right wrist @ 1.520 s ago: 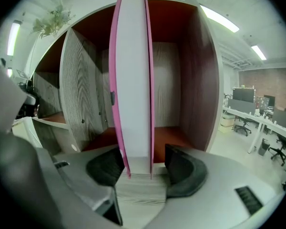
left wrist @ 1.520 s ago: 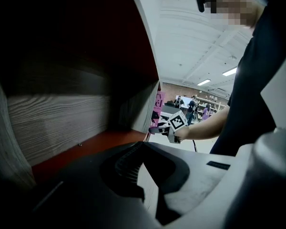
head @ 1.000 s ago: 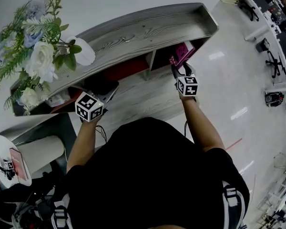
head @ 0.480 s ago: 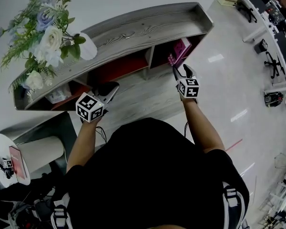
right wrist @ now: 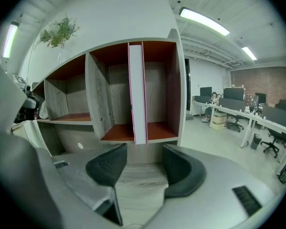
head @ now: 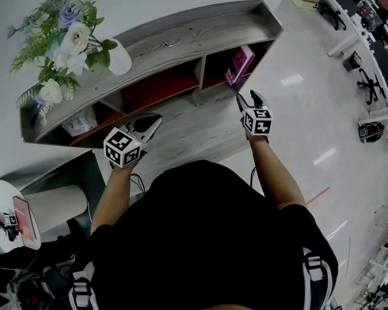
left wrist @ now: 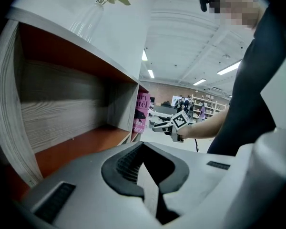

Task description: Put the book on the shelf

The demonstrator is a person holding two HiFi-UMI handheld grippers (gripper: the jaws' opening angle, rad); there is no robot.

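The pink book stands upright in the right-hand compartment of the grey wooden shelf with red-brown insides. In the right gripper view the book shows spine-on, straight ahead. My right gripper hangs a short way in front of that compartment, open and empty, clear of the book. My left gripper is lower left, in front of the middle compartment, shut with nothing in it. The left gripper view shows the book and the right gripper beyond the shelf's divider.
A white vase with flowers stands on the shelf top at the left. A small pale item lies in the left compartment. A round white table is at the lower left. Desks and chairs line the right.
My right gripper has let go of the book and drawn back from the shelf. The book, tilted before, now stands upright in the right compartment. The left gripper has barely moved.
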